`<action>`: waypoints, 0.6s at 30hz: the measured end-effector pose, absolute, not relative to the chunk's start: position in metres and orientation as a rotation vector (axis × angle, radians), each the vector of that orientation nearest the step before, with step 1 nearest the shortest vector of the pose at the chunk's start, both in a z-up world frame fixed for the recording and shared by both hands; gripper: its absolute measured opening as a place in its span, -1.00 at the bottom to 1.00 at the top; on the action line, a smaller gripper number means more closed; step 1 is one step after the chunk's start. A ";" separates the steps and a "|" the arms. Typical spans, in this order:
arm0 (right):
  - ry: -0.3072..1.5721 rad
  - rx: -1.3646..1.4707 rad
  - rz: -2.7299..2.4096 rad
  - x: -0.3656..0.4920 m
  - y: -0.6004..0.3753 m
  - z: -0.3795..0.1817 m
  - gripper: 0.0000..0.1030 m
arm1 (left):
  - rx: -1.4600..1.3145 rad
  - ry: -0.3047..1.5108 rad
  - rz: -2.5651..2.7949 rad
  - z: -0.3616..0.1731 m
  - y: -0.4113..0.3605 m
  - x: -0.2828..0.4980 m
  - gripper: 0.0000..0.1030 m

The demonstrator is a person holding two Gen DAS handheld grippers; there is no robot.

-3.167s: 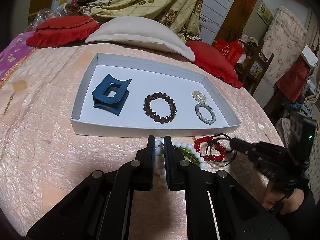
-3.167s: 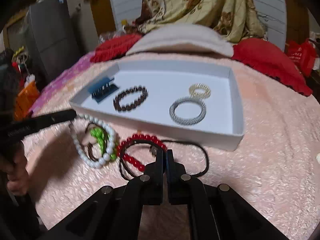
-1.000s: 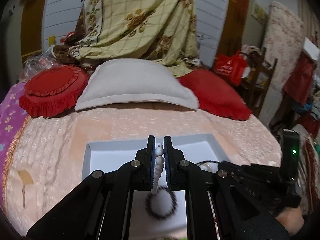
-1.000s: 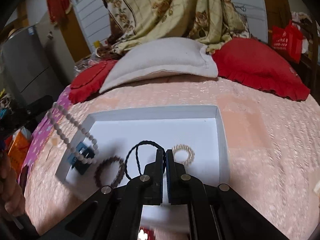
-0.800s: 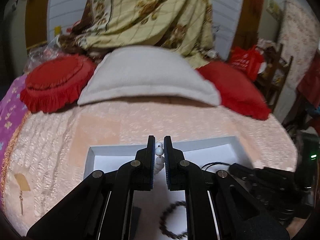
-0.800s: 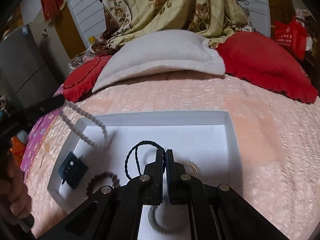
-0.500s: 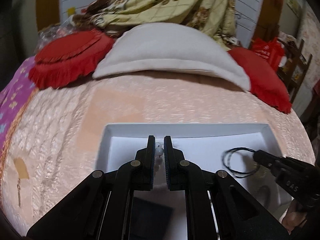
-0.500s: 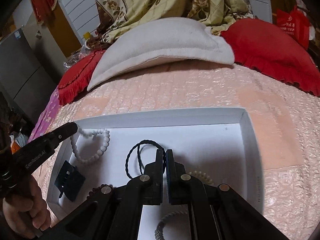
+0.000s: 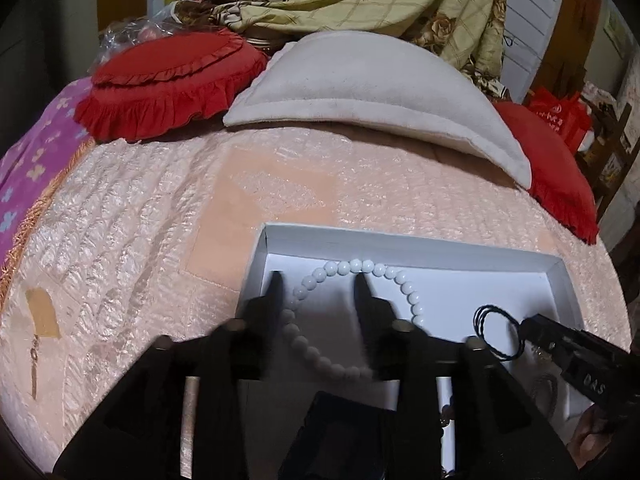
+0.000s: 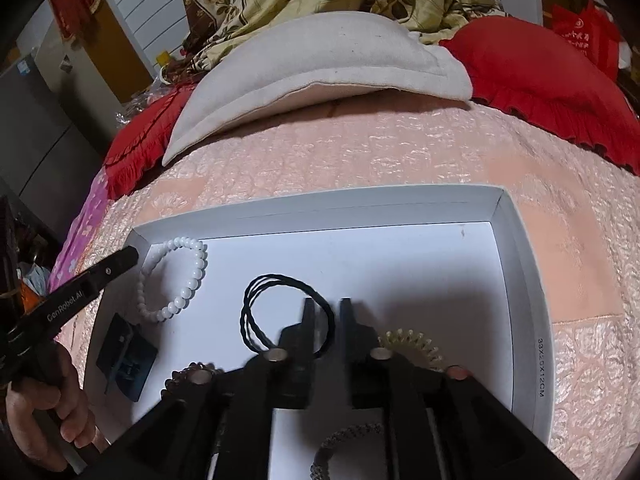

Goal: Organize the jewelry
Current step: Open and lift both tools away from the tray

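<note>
A white tray (image 10: pixel 516 264) lies on the pink bedspread. My left gripper (image 9: pixel 318 280) is open above its far left corner, with the white bead bracelet (image 9: pixel 384 270) lying loose on the tray floor below the fingers; the bracelet (image 10: pixel 188 276) also shows in the right wrist view. My right gripper (image 10: pixel 326 304) is open over the tray's middle, and the black twisted cord loop (image 10: pixel 272 284) lies on the floor just ahead of its left finger. The cord (image 9: pixel 494 334) also shows in the left wrist view.
In the tray lie a blue hair claw (image 10: pixel 126 356), a brown bead bracelet (image 10: pixel 188 372), a yellow coil tie (image 10: pixel 416 344) and a grey coil ring (image 10: pixel 348 436). A white pillow (image 9: pixel 372 88) and red cushions (image 9: pixel 172 80) sit beyond the tray.
Both grippers have opened. The white bead bracelet and the black cord now lie released on the tray floor.
</note>
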State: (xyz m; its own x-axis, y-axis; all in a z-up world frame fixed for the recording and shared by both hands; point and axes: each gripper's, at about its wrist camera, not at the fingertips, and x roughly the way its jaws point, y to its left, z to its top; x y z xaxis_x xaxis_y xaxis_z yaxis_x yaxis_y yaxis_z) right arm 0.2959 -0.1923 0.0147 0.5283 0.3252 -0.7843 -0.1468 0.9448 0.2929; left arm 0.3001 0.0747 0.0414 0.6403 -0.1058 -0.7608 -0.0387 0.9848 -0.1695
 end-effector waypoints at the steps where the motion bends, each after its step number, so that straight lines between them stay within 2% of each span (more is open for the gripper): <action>1: 0.971 0.203 0.282 0.295 -0.193 0.015 -0.06 | -0.171 0.867 -0.032 0.043 0.074 0.299 -0.16; 8: 0.880 0.192 0.288 0.277 -0.199 0.043 -0.01 | -0.169 0.845 -0.064 0.059 0.073 0.280 -0.16; 13: 0.829 0.189 0.316 0.234 -0.212 0.061 -0.01 | -0.134 0.806 -0.103 0.075 0.070 0.228 -0.12; 18: 0.800 0.082 0.315 0.166 -0.218 0.061 -0.01 | -0.097 0.801 -0.169 0.069 0.062 0.164 -0.06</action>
State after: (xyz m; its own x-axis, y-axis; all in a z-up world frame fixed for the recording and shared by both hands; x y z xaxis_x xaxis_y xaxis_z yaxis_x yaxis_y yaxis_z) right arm 0.1659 -0.2183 0.0614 0.6526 0.3079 -0.6923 -0.2460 0.9503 0.1908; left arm 0.1635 0.0625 0.0687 0.6833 -0.1871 -0.7057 0.1140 0.9821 -0.1500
